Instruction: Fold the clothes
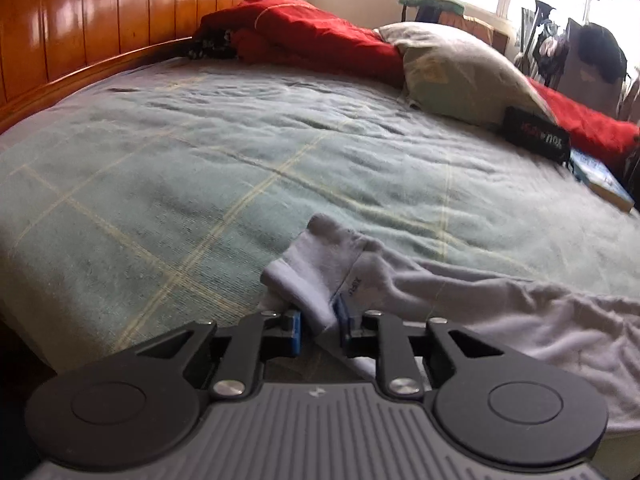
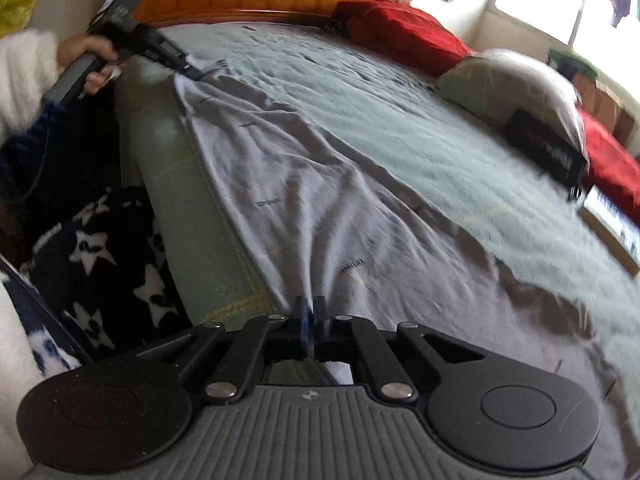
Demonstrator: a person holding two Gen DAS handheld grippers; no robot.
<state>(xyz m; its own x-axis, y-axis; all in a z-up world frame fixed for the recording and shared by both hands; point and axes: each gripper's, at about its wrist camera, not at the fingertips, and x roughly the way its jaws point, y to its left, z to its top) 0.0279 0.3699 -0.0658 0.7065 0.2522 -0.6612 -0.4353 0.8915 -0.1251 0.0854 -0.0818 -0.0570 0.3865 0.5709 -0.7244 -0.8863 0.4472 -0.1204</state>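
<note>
You have the pale grey garment (image 2: pixel 304 184) laid along the near edge of the bed (image 2: pixel 420 128). Your left gripper (image 1: pixel 319 322) pinches its ribbed cuff; your right gripper (image 2: pixel 309 312) is clamped on the other end. Step: stretching flat. Next, carry one end across evenly.

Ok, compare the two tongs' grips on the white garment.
The left tongs clamp a thick folded cuff, jaws standing apart; the right tongs pinch thin fabric, jaws nearly touching. Both hold the same white garment, stretched along the bed edge.
</note>
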